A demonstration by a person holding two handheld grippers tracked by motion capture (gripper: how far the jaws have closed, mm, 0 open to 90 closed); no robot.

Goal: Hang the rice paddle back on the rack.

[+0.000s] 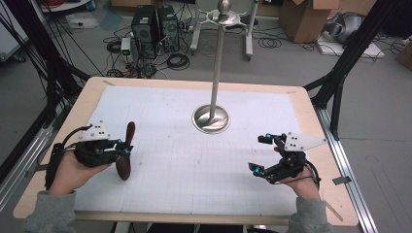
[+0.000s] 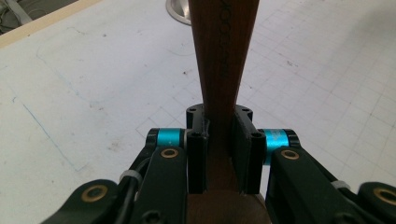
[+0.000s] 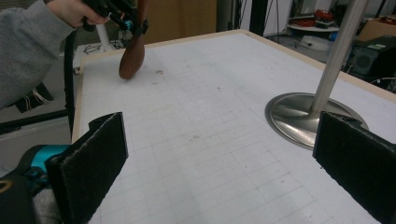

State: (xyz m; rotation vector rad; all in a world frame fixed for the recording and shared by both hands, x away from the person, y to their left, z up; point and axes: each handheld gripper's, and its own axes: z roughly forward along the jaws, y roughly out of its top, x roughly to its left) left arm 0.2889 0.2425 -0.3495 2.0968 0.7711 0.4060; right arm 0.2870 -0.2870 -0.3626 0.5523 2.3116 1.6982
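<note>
1. My left tool is clamped on a wooden spoon, its jaws pressed against the narrow handle partway along, as the left gripper view shows.
2. The spoon sits near the desk's left edge, toward the near side. It stands close to upright, bowl end down; the bowl is at or just above the white sheet, and I cannot tell whether it touches.
3. Its long axis runs roughly vertical, tilted a little, handle tip above the jaws and bowl below them.
4. My right tool is open and empty, its two pads spread wide, hovering near the desk's right edge.
5. The steel stand rises from its round base at the desk's middle, toward the far side, between the two tools and well apart from the spoon.
6. From the spoon, the stand lies toward the far right. The left hand holds the spoon; the right tool, across the desk from it, is the nearer one to the stand.
7. I judge that the next move turns on the spoon's tilt: carrying it toward the stand means keeping the bowl clear of the sheet.
</note>
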